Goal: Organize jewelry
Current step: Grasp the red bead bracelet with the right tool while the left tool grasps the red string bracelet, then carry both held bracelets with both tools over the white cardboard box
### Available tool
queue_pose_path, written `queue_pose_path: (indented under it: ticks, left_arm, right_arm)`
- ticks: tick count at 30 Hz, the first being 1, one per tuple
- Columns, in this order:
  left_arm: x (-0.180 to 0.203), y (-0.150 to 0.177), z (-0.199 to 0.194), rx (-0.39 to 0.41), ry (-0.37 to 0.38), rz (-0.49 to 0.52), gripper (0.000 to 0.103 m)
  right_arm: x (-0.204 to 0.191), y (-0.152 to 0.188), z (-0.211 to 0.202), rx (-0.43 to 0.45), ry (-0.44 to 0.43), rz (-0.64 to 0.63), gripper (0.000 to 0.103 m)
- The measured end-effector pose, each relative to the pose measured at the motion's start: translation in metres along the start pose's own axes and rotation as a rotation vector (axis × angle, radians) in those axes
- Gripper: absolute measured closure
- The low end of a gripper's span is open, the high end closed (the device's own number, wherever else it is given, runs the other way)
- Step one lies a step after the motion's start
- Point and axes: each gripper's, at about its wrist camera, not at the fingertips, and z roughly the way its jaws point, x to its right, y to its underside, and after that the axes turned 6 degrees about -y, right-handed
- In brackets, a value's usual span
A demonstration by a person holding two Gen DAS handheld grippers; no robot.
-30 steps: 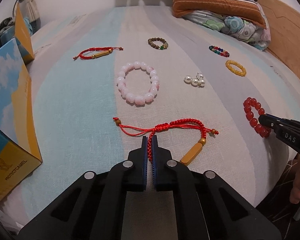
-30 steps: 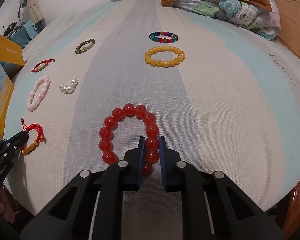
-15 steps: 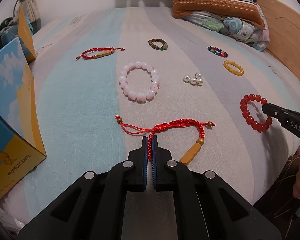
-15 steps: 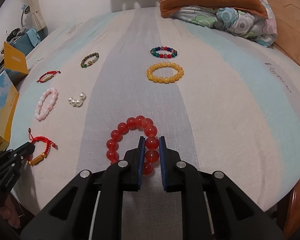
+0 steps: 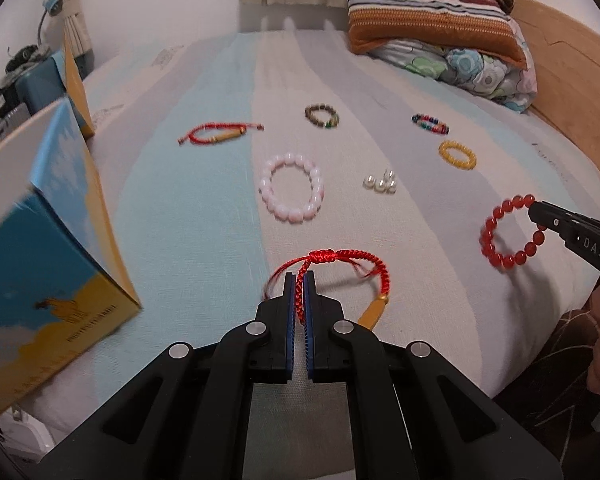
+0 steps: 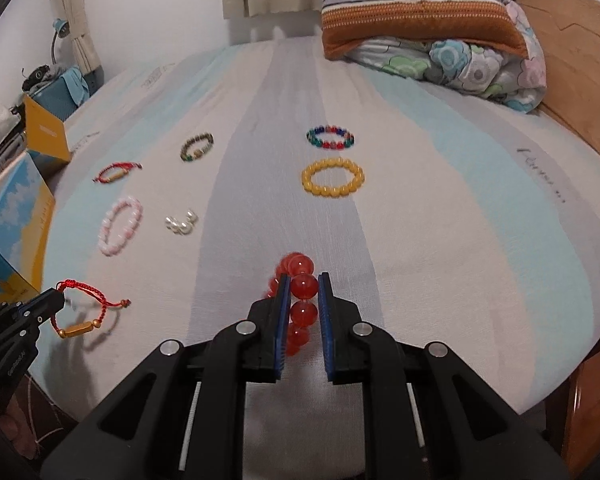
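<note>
- Red cord bracelet (image 5: 340, 264): clamped by its braid between the closed jaws of the left gripper (image 5: 299, 280); a second ago it lay flat on the bed (image 5: 204, 208), now it hangs clear, gold bead dangling.
- Red bead bracelet (image 6: 300, 292): pinched on one bead by the right gripper (image 6: 303, 284), likewise lifted off the sheet.
- Judgement: both pickups look secure, so carrying can begin, probably to the blue and yellow box (image 5: 40, 264) at left.
- Pink bracelet (image 5: 292, 188), pearls (image 5: 380, 182) and yellow bracelet (image 6: 332, 178) remain unsorted.
</note>
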Motion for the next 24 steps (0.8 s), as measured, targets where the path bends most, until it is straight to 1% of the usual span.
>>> queue_pose_path:
  ticks: [5,8,13,17,20,24]
  left_arm:
    - [-0.003,-0.010,-0.019,0.004,0.014,-0.016,0.100]
    - [-0.006,-0.013,-0.029,0.004,0.009,-0.022,0.100]
    - [-0.014,-0.017,-0.039,-0.007,0.005,-0.051,0.100]
    - [-0.017,-0.026,-0.045,-0.013,0.013,-0.059,0.100]
    - [-0.016,-0.035,-0.052,-0.001,0.000,-0.047,0.100]
    - [-0.018,-0.047,-0.062,0.018,0.005,-0.045,0.100]
  right_arm:
    - [-0.005,-0.004,-0.022,0.018,-0.005,-0.008,0.090]
    - [-0.004,-0.006,-0.030,0.020,-0.019,0.005,0.090]
    - [-0.005,-0.012,-0.040,0.014,-0.027,0.003,0.090]
    - [-0.011,-0.022,-0.046,0.005,-0.037,-0.005,0.090]
    - [-0.016,-0.030,-0.048,-0.001,-0.041,-0.008,0.090]
    - [-0.024,-0.041,-0.049,-0.006,-0.051,-0.021,0.090]
